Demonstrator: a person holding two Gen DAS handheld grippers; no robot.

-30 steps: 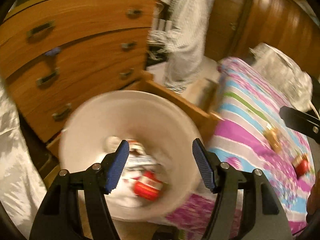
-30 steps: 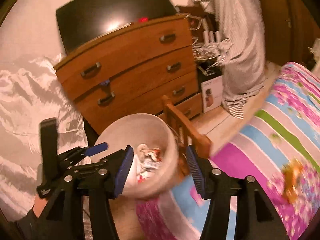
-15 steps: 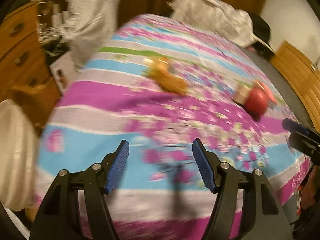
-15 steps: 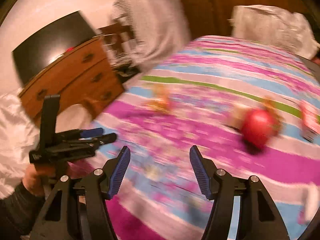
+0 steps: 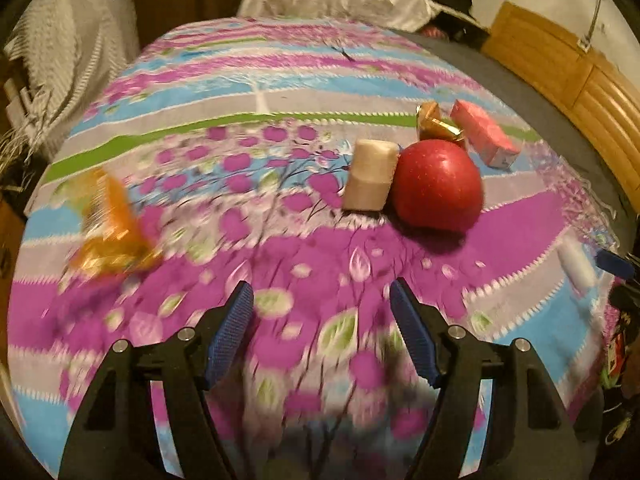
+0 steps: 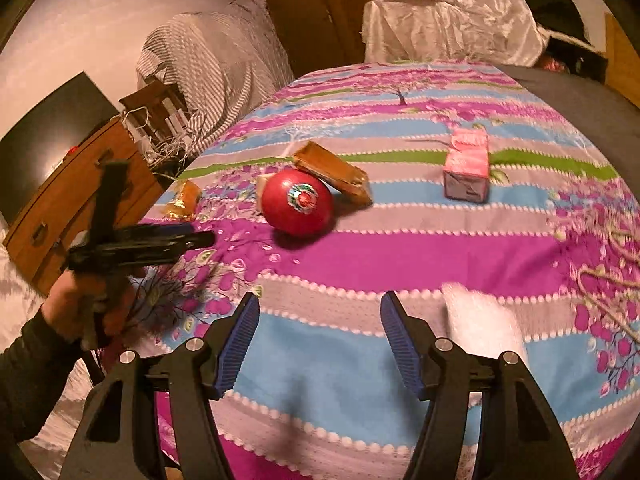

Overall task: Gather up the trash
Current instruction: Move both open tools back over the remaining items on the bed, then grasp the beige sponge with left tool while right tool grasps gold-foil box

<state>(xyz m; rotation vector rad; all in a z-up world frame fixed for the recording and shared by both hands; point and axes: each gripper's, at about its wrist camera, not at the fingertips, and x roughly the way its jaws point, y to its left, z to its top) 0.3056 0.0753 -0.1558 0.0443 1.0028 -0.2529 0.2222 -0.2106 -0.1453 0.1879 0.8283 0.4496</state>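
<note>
Trash lies on the striped floral bed cover [image 5: 304, 64]: a red ball [image 5: 436, 186] touching a beige block [image 5: 370, 176], a gold wrapper [image 5: 434, 124], a pink box [image 5: 484, 132], a blurred orange wrapper [image 5: 108, 228] and a white piece [image 5: 578, 266]. My left gripper [image 5: 320, 296] hovers over the cover short of the ball, its jaws opening with nothing between them. My right gripper [image 6: 318, 308] is open and empty, with the white piece [image 6: 480, 324] just to its right. The red ball [image 6: 298, 202], the pink box [image 6: 466, 168] and the left gripper [image 6: 200, 239] show ahead.
A wooden dresser [image 6: 80, 176] and a striped cloth over a chair [image 6: 216, 64] stand left of the bed. A shiny white bundle [image 6: 448, 24] lies at the far end. The wooden bed frame [image 5: 560, 76] runs along the right.
Both views have swung from the white bin by the dresser onto the bed cover. The ball and the wrappers are now much closer. Both pairs of jaws stand a little wider.
</note>
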